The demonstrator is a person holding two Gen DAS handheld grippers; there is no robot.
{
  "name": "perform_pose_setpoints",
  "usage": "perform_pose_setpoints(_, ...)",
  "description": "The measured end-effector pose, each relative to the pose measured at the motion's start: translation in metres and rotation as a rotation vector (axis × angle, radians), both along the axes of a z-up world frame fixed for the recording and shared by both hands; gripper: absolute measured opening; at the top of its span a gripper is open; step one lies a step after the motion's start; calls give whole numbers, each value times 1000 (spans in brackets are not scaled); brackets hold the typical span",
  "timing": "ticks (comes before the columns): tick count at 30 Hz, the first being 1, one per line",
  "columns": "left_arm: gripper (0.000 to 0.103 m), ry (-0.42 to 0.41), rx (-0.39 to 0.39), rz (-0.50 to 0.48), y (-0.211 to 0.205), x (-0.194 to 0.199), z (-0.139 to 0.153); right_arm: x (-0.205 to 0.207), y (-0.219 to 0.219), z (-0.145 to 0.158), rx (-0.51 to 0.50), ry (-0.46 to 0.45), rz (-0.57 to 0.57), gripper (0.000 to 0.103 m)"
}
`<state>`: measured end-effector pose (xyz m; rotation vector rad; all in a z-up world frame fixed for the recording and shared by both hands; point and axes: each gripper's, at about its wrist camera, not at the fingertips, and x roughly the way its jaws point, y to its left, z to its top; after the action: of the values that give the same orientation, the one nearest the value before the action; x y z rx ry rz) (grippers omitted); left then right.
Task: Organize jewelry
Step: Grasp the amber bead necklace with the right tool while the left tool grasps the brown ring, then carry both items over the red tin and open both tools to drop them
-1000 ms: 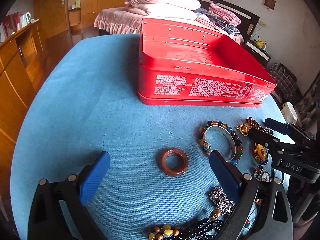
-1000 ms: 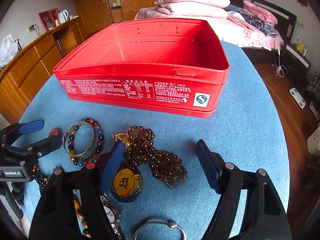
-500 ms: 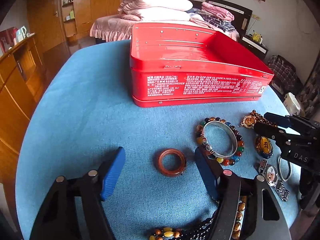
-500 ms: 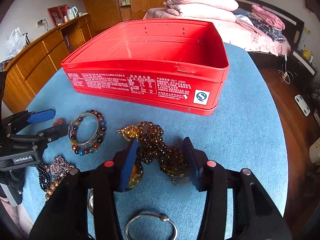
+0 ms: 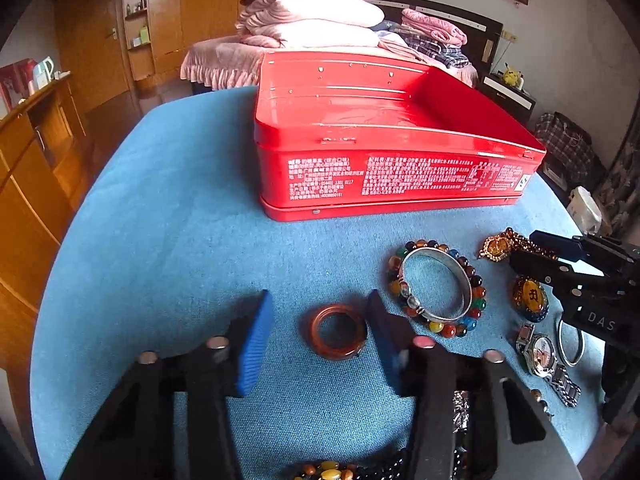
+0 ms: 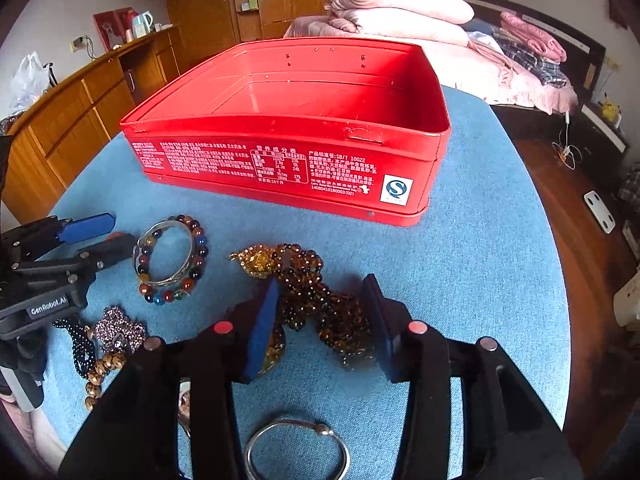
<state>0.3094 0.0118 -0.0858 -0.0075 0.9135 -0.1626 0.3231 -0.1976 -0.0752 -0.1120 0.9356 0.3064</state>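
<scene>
From the left wrist: the left gripper (image 5: pixel 318 334) has its jaws partly open around the brown ring (image 5: pixel 338 332), which lies flat on the blue cloth (image 5: pixel 168 240). One pad looks like it just touches the ring; the other is apart. The red tin (image 5: pixel 384 176) sits behind, empty. The ring is smooth, so a squeeze could make it pop out.

From the right wrist: the right gripper (image 6: pixel 320 320) is partly open around the brown beads (image 6: pixel 320 300), not gripping yet. The beads are loose, so some could hang down and catch the tin's rim when lifted.
</scene>
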Motion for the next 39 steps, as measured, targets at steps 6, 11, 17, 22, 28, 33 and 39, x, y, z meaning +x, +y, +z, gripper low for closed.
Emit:
perform_pose_setpoints(6,28,14,-150,6,22,2,4,-3,-8,7,39,-17,-31,28)
perform_pose_setpoints(11,28,-29,-142,-11,20,-4,17,-8,-13,17,88,-43,-28,28)
perform_pose_setpoints(17,28,-85,-123,-29,14,-8,39,-10,-16,40,144,-92,-25,28)
perform_pose_setpoints(22,28,-115,-136,-50,4,9,62,-3,-19,65,228,-135,-7,28)
perform_pose_setpoints(28,28,-191,-164,-53,0,36,94,29,-21,96,303,-188,-14,28)
perform_pose_setpoints(33,29,-176,-156,-42,-7,78,87,74,-16,90,285,-183,-55,28)
perform_pose_setpoints(39,29,-130,-131,-41,-14,106,63,105,-8,54,260,-98,-82,28)
